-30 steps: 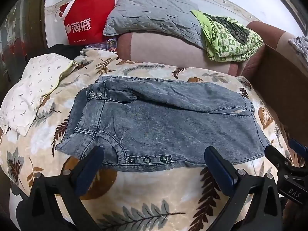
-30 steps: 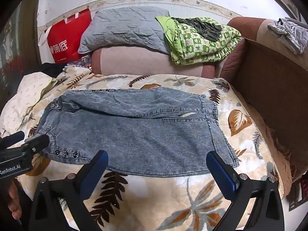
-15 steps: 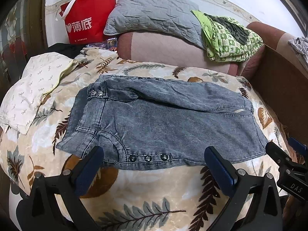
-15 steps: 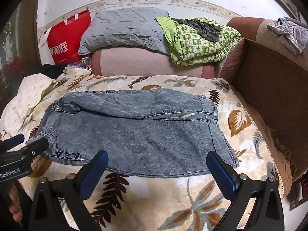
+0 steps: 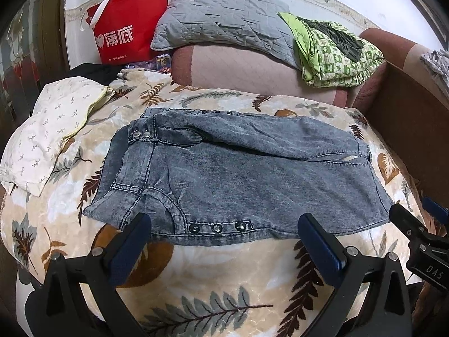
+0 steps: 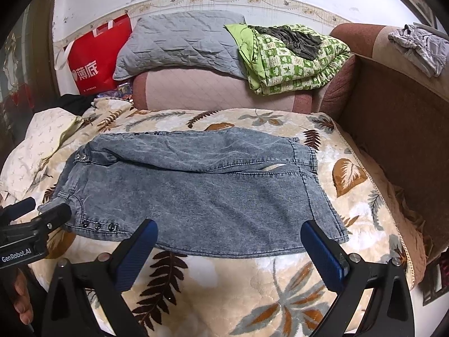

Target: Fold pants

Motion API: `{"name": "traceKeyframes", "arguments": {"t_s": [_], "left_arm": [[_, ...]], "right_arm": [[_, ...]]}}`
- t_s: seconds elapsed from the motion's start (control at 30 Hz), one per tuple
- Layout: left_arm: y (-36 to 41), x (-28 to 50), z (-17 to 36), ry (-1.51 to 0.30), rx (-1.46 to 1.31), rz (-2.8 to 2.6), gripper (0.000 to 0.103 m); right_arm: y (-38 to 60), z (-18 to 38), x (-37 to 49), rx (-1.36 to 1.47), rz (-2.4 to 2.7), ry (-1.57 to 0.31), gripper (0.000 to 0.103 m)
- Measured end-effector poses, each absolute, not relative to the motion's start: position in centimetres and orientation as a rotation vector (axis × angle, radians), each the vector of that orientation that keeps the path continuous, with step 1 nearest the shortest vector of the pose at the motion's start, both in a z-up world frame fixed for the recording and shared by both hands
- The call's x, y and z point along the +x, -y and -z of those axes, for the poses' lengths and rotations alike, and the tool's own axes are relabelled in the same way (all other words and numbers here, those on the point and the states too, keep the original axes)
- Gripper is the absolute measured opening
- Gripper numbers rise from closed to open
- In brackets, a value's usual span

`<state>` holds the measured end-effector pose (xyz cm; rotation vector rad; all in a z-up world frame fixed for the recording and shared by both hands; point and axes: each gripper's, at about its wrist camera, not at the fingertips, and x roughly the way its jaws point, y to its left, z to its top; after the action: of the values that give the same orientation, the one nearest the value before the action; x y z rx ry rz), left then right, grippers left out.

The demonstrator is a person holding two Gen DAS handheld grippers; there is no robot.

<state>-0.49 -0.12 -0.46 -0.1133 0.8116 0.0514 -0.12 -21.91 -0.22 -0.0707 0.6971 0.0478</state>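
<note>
On the leaf-patterned blanket point(image 5: 224, 286) we see the pants point(image 5: 238, 174), grey-blue denim, lying flat and crosswise to both cameras, waistband toward our left and leg hems toward our right. They look already doubled lengthwise, one leg lying over the other, with a long fold ridge running along the far half. Three dark studs point(image 5: 216, 227) sit in a row along the near edge, close to the waist end.

We hold the left gripper point(image 5: 224, 236) with its jaws spread wide, nothing between them; its blue pads point(image 5: 126, 248) hover at the near edge of the denim by the waist, though we cannot tell whether they touch the cloth. Our right gripper point(image 6: 230, 240) is likewise released and empty, spanning the near edge toward the hem end. Each tool shows in the other's view at the frame's edge.

Beyond the pants, a pink bolster point(image 6: 210, 90) lies across the head of the bed, with a grey quilted pillow point(image 6: 182, 42) and a green patterned quilt point(image 6: 294, 61) stacked on it. A red shopping bag point(image 5: 126, 33) stands against the wall at far left, and a white pillow point(image 5: 47, 129) rests just left of the blanket.
</note>
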Motion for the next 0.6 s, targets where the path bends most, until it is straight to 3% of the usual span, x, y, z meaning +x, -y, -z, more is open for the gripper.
{"name": "traceKeyframes", "arguments": {"t_s": [0.6], "left_arm": [[0.38,-0.30,0.91,-0.825,-0.093,-0.062,0.103]], "right_arm": [[21.99,1.11,0.31,-0.072,-0.035,-0.725,0.103]]}}
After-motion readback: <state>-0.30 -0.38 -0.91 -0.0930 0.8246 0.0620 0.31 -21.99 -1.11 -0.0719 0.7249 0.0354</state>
